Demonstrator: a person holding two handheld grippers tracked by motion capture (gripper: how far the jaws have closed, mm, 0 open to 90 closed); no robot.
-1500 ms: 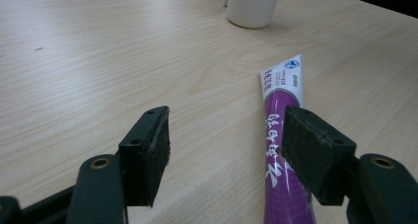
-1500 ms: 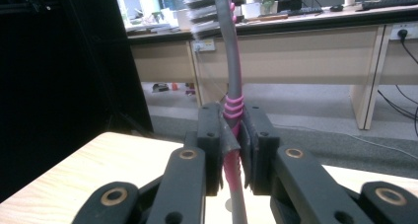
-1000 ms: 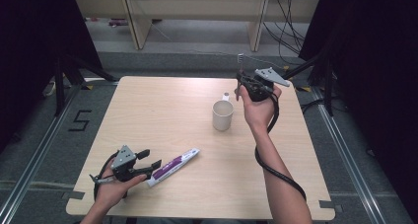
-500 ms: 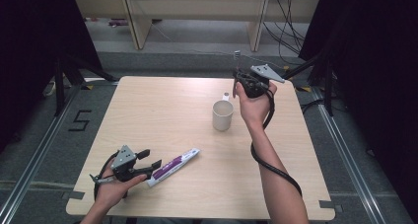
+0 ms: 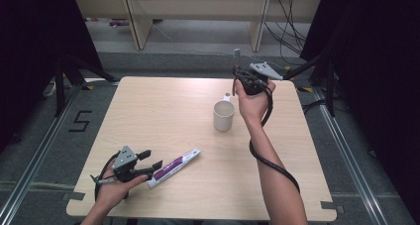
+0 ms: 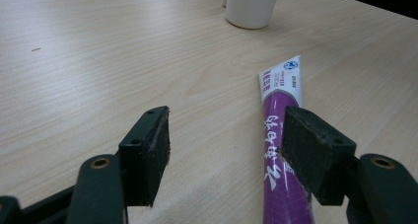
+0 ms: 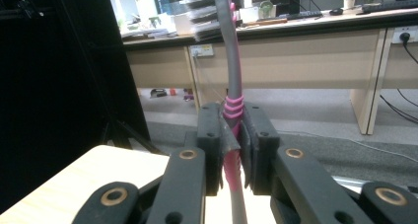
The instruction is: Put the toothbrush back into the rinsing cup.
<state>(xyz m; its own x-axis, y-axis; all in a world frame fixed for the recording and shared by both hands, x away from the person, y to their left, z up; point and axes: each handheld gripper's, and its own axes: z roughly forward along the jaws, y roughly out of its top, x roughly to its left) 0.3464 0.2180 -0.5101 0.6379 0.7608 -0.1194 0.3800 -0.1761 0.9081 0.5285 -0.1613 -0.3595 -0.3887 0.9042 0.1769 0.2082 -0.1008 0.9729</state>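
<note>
Grey and pink toothbrush (image 7: 231, 86) pinched upright between the jaws of the right gripper (image 7: 231, 150), handle clamped at its pink ribbed part, bristled head (image 7: 217, 12) up near the top edge of the right gripper view. Same pairing at upper right of the high view: right gripper (image 5: 249, 81) raised above the far right part of the table (image 5: 163, 111), brush tip (image 5: 236, 52) poking up past the table's far edge. Jaws pressed hard onto the handle, no gap either side.

White cup (image 5: 224, 115) standing upright on the light wood just left of and below that hand in the frame, clear of the gripper.

Left gripper (image 5: 148, 164) low at the lower left of the high view, resting at table level, jaws spread wide. Purple and white toothpaste tube (image 5: 173, 163) lying flat just right of it, running up and to the right. In the left gripper view, tube (image 6: 278, 150) lying along the inner side of the right-hand jaw, partly hidden under it, nothing gripped; contact with that pad hard to tell. Left-hand jaw well off the tube, bare wood between. Cup (image 6: 251, 4) at the top centre of that view.
</note>
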